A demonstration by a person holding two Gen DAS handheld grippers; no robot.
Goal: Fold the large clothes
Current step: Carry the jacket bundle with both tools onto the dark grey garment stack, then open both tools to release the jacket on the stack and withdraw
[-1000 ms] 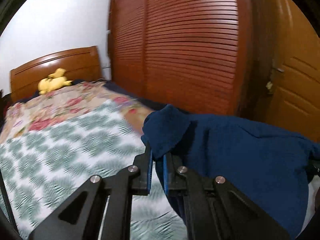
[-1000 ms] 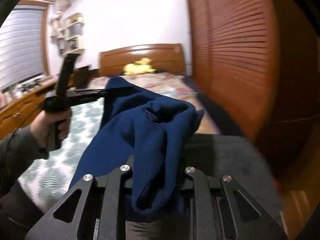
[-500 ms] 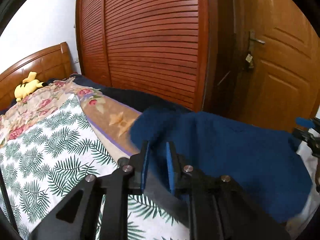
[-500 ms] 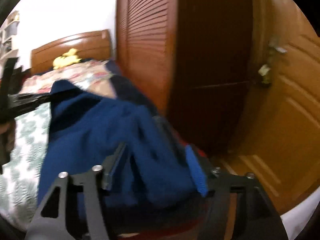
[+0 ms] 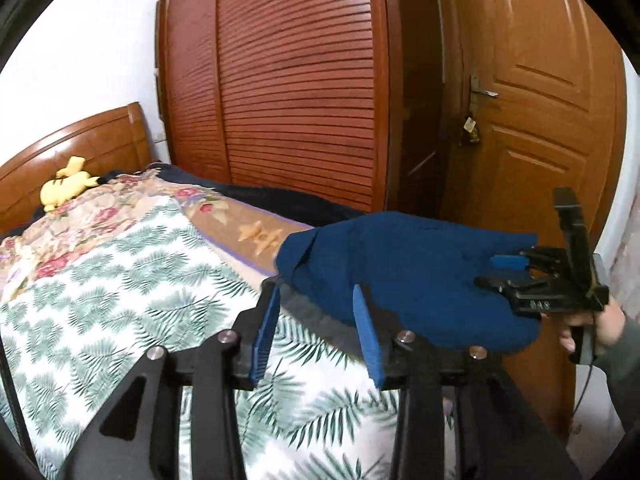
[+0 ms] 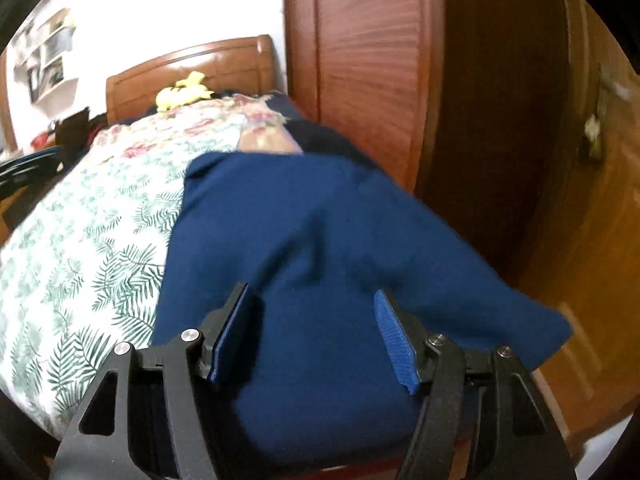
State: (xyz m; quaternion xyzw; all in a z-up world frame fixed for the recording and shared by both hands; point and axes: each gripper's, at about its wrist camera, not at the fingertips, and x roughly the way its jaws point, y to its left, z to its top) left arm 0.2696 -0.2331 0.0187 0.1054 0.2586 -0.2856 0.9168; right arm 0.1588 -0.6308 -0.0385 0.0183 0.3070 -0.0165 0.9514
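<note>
Left wrist view shows what changed in the last second: both my grippers, clamped on the blue garment (image 5: 400, 272) then, now stand wide open, so it is laid on the bed (image 5: 120, 300). It lies just beyond my left gripper (image 5: 316, 332), and spreads under and ahead of my right gripper (image 6: 316, 340), draping the bed's corner.

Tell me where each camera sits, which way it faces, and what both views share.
Left wrist: sits on the left hand-held gripper, open, facing across the bed toward the wardrobe and door; the right hand-held gripper and right hand show.
Right wrist: sits on the right hand-held gripper, open over the blue garment, facing the headboard.
Shared: garment, bed, yellow plush toy, wardrobe.
</note>
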